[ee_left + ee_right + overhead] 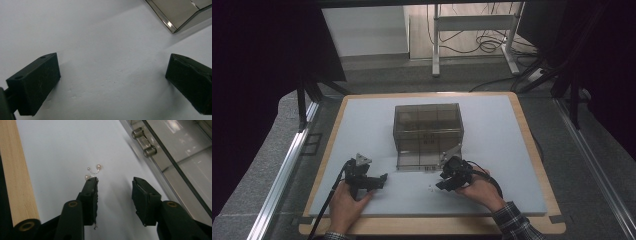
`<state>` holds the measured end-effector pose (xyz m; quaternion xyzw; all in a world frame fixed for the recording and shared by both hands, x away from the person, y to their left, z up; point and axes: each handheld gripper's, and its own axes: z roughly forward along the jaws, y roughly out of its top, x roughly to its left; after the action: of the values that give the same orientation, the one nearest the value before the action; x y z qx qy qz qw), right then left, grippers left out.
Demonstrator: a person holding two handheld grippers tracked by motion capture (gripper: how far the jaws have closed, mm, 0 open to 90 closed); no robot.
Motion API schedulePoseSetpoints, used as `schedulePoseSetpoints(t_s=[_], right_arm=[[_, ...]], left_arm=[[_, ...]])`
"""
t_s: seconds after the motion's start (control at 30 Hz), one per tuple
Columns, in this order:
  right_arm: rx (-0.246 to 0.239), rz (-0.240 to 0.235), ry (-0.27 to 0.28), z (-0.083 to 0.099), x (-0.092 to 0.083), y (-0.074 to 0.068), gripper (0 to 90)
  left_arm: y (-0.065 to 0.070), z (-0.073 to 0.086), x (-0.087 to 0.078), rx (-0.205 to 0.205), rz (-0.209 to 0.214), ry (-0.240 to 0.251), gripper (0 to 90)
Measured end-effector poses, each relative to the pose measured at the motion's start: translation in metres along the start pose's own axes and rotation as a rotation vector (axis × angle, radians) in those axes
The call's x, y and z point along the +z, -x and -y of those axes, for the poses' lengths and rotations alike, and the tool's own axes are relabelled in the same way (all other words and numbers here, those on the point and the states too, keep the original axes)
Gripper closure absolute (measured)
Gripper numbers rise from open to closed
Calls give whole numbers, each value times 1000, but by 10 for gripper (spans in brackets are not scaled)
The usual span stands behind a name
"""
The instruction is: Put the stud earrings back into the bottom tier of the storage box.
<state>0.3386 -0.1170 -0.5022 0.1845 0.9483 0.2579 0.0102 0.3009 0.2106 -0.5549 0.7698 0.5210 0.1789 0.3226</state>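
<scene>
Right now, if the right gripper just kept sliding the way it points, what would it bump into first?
Probably the pearl earrings lying on the white mat just beyond the right gripper, near its left jaw tip. Depth is hard to judge; its open jaws might straddle or miss them.

Standing mid-desk (362,125) and blocking the way forward: a smoky clear box (428,126), its flap (419,161) lying open toward the near edge. Leaving broad bare white surface to either side of the box and along the near strip. Lying loose near the right tool (447,183), just beyond one jaw: small pearl earrings (93,172). Gaping wide over bare surface: left tool (382,180), box corner (175,15) just ahead.
</scene>
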Motion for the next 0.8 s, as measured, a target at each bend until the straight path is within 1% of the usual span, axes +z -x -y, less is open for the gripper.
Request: schedulePoseSetpoints(t_s=[0.07, 0.1, 0.2, 0.27, 0.3, 0.4, 0.63, 0.7, 0.73, 0.8], right_arm=[[-16, -10, -11, -5, 2, -1, 604], [-21, -12, -13, -6, 3, -2, 614], [-40, -17, -31, -10, 4, -3, 668], [-51, -25, -38, -13, 6, -5, 696], [-51, -25, -38, -13, 6, -5, 696], [-80, -46, -53, -17, 9, -10, 740], [-117, -60, -82, -24, 15, -19, 743], [-120, -57, -87, -24, 16, -20, 743], [-134, -47, -100, -26, 19, -22, 742], [-142, -46, -108, -27, 21, -23, 739]], left_arm=[[0, 0, 0, -4, 0, 4, 0], [0, 0, 0, 2, 0, -1, 0], [0, 0, 0, 1, 0, 0, 0], [0, 0, 0, 2, 0, 0, 0], [0, 0, 0, 2, 0, 0, 0], [0, 0, 0, 2, 0, 0, 0], [-1, 0, 0, 7, 0, -5, 0], [-1, 0, 0, 7, 0, -5, 0], [-1, 0, 0, 7, 1, -5, 0], [-1, 0, 0, 6, 0, -5, 0]])
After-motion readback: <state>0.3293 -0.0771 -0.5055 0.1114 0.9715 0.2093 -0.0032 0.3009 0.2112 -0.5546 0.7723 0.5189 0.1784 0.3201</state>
